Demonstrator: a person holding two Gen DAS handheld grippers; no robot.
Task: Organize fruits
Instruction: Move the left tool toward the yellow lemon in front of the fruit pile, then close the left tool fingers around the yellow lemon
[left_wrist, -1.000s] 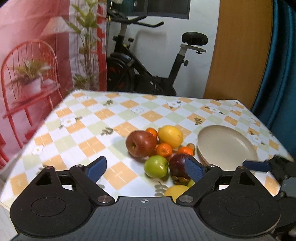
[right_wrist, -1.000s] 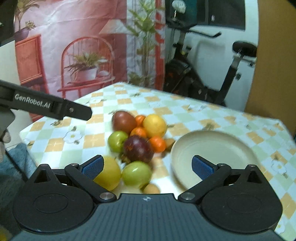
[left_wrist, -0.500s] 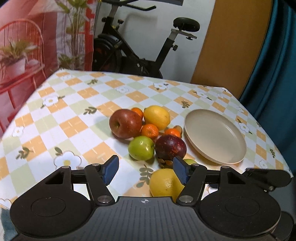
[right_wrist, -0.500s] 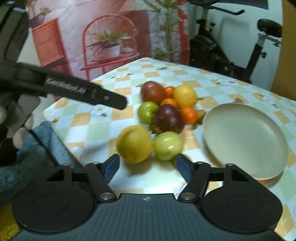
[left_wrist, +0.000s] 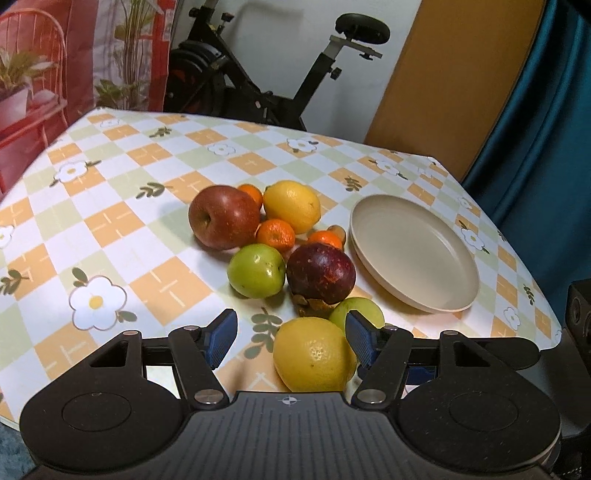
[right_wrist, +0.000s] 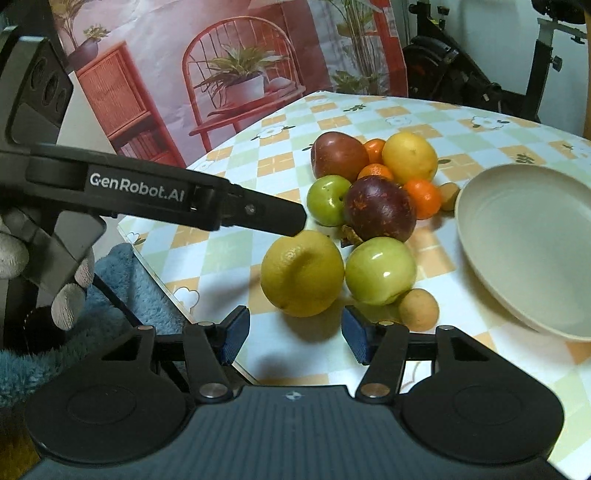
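Left gripper (left_wrist: 291, 338): stood about half open, gripped nothing; straddled the near lemon (left_wrist: 314, 354), with the 3 o'clock pad touching or just beside the rind and the 9 o'clock pad clear of it across bare table (left_wrist: 110, 221). Near lemon: lay at 12 o'clock from that gripper, already between its fingers, at the near edge of the fruit pile. Looked almost round from here, so its long axis could not be fixed; judged to run roughly across the jaws. Mangosteen (left_wrist: 320, 273): sat just beyond the lemon at 12 o'clock, touching or nearly so. Plate (left_wrist: 413, 258): lay empty at 1 to 2 o'clock, just beside the pile, no fruit on it yet. Right gripper (right_wrist: 295, 334): jaws closing, nothing between the pads, held nothing. Seen from it, the same lemon lay at 12 o'clock just ahead of the fingertips, not yet inside the gap, with one finger of the left gripper reaching in from 9 o'clock over its top. Green fruit (right_wrist: 380, 275): sat at 1 o'clock, touching the lemon's side. Plate again at 2 o'clock, apart from the tips. Judged the left hand nearer to the lemon and better placed: needed only to squeeze and lift toward 1 o'clock.
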